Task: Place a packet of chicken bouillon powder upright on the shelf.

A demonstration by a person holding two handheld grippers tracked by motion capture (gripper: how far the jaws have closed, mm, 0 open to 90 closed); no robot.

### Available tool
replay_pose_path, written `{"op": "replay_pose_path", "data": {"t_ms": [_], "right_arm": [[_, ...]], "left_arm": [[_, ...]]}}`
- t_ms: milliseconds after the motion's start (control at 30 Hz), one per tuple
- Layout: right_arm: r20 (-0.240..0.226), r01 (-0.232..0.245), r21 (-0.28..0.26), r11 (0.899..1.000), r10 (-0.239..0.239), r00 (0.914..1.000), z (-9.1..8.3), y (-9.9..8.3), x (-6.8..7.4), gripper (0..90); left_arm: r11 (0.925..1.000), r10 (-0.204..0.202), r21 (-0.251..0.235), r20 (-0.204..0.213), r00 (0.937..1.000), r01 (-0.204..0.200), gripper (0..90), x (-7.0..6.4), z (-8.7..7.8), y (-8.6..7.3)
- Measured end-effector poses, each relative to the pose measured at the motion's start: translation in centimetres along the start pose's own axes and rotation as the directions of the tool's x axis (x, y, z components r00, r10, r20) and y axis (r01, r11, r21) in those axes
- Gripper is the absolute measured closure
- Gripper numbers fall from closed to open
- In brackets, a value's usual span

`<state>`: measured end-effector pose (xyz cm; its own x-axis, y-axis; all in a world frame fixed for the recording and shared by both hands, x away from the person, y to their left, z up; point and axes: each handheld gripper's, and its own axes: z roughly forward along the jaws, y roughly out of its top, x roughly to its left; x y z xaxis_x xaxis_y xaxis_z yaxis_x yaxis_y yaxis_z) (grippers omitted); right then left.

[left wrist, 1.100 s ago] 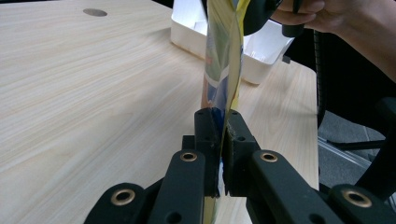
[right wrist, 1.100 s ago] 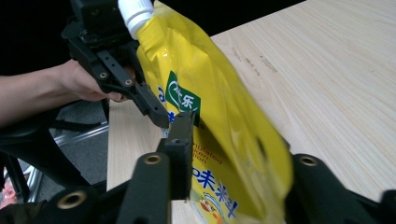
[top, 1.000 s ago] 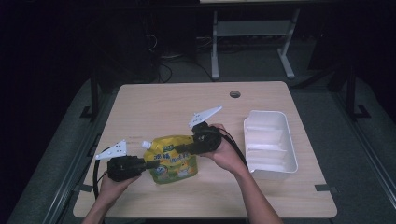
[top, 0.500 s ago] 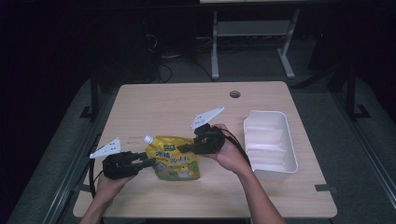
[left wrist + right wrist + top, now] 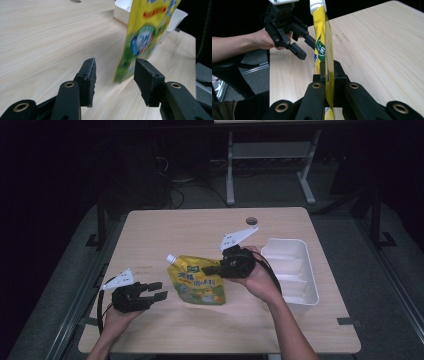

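Right tool (image 5: 212, 269) clamps the yellow pouch (image 5: 198, 281) edge; left tool (image 5: 159, 291), released beside the pouch, should stay clear while it travels.

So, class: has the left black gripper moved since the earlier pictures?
Yes. The left gripper has drawn back from the yellow spouted pouch, toward the wooden table's left edge, jaws open.

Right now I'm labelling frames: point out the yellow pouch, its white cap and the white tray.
yellow pouch (image 5: 201, 285), high view, middle of its printed front.
white cap (image 5: 317, 4), right gripper view, side of the spout cap.
white tray (image 5: 311, 281), high view, right rim.
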<state>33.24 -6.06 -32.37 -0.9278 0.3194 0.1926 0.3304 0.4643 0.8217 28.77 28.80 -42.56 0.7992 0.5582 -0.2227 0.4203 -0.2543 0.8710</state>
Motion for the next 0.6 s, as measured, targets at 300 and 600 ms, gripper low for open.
{"op": "replay_pose_path", "data": {"t_ms": [300, 600], "right_arm": [[0.049, -0.017, -0.01, 1.0, 0.018, 0.9987, -3.1, 0.1, -0.8, 89.6], [0.088, -0.036, -0.029, 0.999, 0.038, 0.9954, -5.7, 0.1, -1.4, 89.6]], "left_arm": [[0.999, 0.013, 0.044, -0.038, 0.9992, -0.011, 46.3, 0.1, 0.3, -0.2], [0.998, 0.013, 0.063, -0.063, 0.9979, -0.009, 41.0, 0.2, 0.5, -0.4]]}}
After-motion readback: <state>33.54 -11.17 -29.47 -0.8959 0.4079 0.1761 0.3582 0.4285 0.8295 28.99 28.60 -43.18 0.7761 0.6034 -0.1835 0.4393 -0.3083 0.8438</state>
